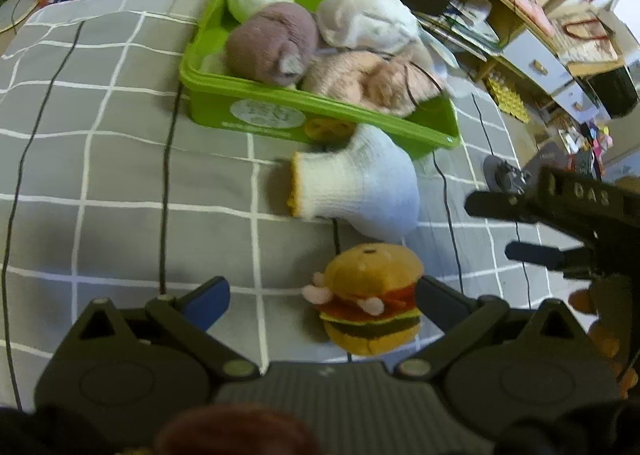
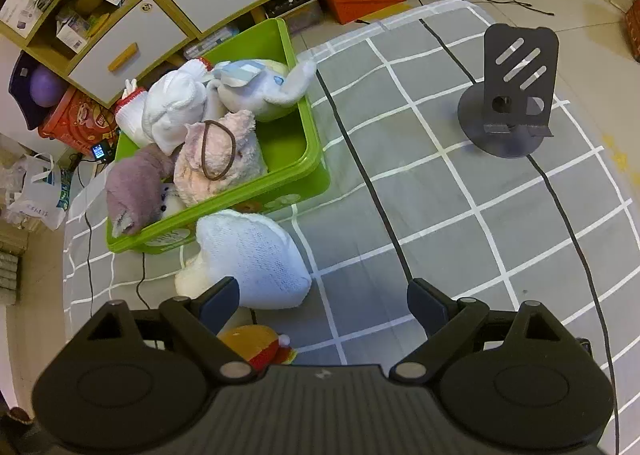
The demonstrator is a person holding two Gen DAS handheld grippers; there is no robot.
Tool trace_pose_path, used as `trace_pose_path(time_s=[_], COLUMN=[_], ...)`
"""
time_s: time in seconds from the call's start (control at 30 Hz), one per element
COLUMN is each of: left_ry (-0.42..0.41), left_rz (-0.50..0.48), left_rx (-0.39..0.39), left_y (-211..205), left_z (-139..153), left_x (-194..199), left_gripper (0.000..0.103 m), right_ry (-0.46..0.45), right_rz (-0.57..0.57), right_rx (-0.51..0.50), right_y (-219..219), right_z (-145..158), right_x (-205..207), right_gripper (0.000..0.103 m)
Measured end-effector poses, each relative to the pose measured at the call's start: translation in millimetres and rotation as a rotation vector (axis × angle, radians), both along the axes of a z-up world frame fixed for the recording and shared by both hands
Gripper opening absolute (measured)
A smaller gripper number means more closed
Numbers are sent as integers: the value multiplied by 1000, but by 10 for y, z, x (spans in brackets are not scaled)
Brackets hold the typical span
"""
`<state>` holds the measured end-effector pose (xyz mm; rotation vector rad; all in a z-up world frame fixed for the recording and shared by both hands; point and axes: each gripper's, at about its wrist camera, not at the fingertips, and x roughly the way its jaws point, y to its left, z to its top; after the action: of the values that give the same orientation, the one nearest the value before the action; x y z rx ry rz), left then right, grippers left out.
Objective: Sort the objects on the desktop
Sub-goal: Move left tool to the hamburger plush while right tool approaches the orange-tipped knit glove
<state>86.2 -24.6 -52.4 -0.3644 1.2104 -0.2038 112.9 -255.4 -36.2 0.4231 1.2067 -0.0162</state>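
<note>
Left tongs (image 1: 320, 303) gape wide around the burger plush (image 1: 370, 295); next, close and carry it to the far green bin (image 1: 256, 115). Right tongs (image 2: 324, 295) wide, empty.

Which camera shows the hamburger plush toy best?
The left wrist view: the hamburger plush lies whole on the checked cloth, between the open left gripper fingers, nearer the right one. The right wrist view shows only a part of it, behind that gripper's finger linkage.
</note>
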Motion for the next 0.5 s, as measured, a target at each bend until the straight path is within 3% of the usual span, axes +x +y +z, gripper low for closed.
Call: trace_pose_path(time_s=[0.5], left_ry=[3], left_rz=[-131], left_rx=[86], left_y=[-468], left_z=[-236], left_x=[-90], left_gripper=[102], right_ry=[28], right_rz=[29], right_rx=[-4], right_y=[152], right_z=[-152], right_x=[114], right_gripper=[92])
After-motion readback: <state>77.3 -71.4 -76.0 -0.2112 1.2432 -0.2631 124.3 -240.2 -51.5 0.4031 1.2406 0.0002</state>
